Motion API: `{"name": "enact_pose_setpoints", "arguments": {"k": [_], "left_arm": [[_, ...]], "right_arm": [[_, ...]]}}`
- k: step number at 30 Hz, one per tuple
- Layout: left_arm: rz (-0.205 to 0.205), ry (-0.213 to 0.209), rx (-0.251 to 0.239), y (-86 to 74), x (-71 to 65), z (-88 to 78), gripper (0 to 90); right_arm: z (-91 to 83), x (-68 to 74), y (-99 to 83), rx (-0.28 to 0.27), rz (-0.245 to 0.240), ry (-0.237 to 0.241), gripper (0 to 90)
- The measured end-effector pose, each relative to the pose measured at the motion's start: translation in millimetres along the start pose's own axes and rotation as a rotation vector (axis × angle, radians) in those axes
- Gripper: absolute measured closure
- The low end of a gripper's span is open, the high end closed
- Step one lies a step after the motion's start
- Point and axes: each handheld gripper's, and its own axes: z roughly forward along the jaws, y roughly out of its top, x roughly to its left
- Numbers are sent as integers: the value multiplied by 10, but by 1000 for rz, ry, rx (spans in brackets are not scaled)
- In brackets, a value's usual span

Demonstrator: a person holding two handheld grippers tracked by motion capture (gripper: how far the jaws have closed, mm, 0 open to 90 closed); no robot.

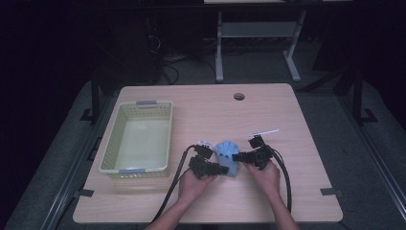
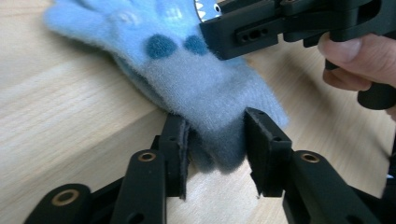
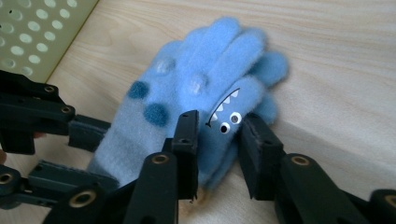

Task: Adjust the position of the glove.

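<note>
1. The glove (image 3: 196, 93) in the middle of your right gripper view is soft, fuzzy knit cloth, matt, with darker felt-like spots and a smooth printed face.
2. Your left gripper (image 2: 217, 149) at the bottom of its own view looks like matt black plastic, with brass-coloured metal rivets at the joints and rough-edged pads.
3. Your right gripper (image 3: 217, 140) has the same matt black finish.
4. The table (image 1: 287, 124) is pale wood-grain, smooth, with a faint sheen.
5. The basket (image 1: 139, 139) at left in the high view is perforated, slightly glossy plastic.
</note>
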Motion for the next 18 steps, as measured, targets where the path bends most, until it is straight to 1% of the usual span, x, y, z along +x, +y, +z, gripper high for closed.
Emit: {"name": "enact_pose_setpoints", "arguments": {"k": [1, 3, 4, 5, 6, 7, 8, 10, 12, 14, 18], "left_arm": [[-4, -6, 1, 2, 6, 6, 647], [-10, -15, 3, 5, 18, 8, 654], [-22, -24, 5, 8, 31, 10, 668], [-37, -34, 3, 12, 44, 13, 673], [-40, -39, 4, 14, 53, 12, 677], [-40, -39, 4, 14, 53, 12, 681], [-42, -44, 1, 14, 58, 12, 681], [-38, -42, -3, 11, 54, 13, 688], [-34, -42, -6, 8, 46, 15, 690], [-42, -49, -8, 8, 49, 19, 690], [-44, -55, -11, 2, 58, 18, 691]], "right_arm": [[7, -9, -4, 2, 13, 11, 742], [10, -12, -7, 1, 18, 14, 754], [20, -16, -10, 3, 20, 25, 776], [22, -16, -10, 3, 20, 27, 783], [24, -21, -10, 2, 21, 30, 792], [23, -25, -10, 4, 31, 37, 799], [23, -25, -10, 4, 31, 37, 799], [22, -55, -17, -5, 45, 58, 811], [17, -74, -24, -9, 56, 69, 815], [15, -75, -22, -8, 58, 70, 815], [14, -92, -21, -10, 71, 80, 820]]}}
